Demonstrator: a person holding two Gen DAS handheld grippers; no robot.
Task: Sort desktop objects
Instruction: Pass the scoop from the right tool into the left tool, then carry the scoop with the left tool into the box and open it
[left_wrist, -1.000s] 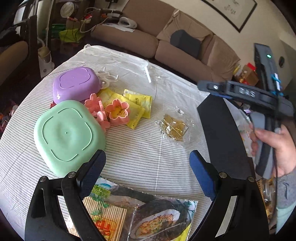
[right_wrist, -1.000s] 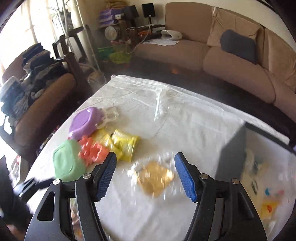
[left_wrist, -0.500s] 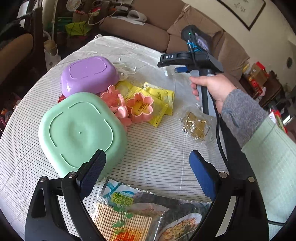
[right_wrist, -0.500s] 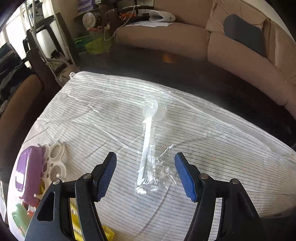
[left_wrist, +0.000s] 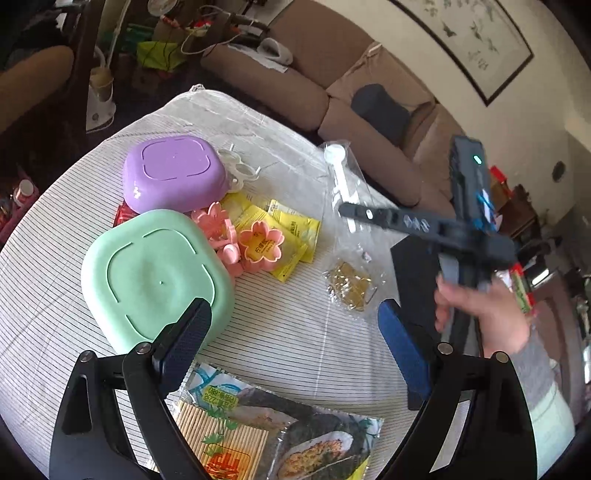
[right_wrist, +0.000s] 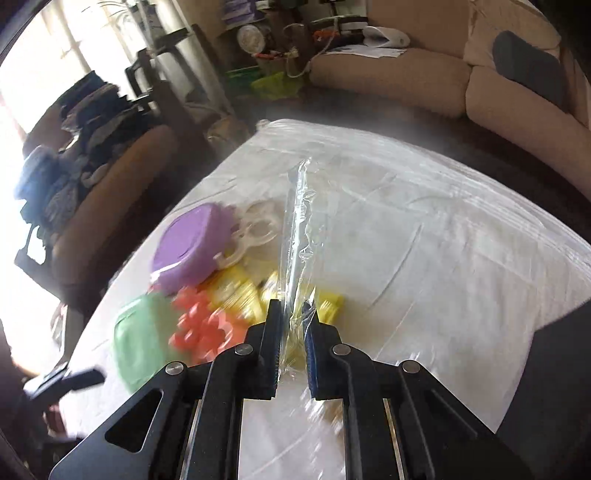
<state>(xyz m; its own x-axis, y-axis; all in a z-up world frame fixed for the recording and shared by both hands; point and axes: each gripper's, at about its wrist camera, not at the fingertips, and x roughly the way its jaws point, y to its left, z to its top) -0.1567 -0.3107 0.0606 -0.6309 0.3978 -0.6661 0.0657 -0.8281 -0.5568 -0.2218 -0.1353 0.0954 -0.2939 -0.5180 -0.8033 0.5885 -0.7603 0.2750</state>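
Spoon packet's up off the table!
The clear-wrapped white spoon (right_wrist: 295, 236) is pinched in my right gripper (right_wrist: 291, 343), whose jaws have just snapped closed on it, above the table's (left_wrist: 295, 332) far edge; my left gripper (left_wrist: 291, 332) hangs wide, empty, near the green container (left_wrist: 147, 273).

Your left wrist camera sits above the near edge of the bench (left_wrist: 295, 332), angled down and forward toward the sofa (left_wrist: 295, 88). Your right wrist camera looks steeply down from close above the bench (right_wrist: 443, 258), facing the same sofa (right_wrist: 406, 85). Both views share the purple container (left_wrist: 173, 173) (right_wrist: 192, 251), green container (left_wrist: 155, 273) (right_wrist: 140, 343) and yellow sachets (left_wrist: 291, 229) (right_wrist: 236, 291).
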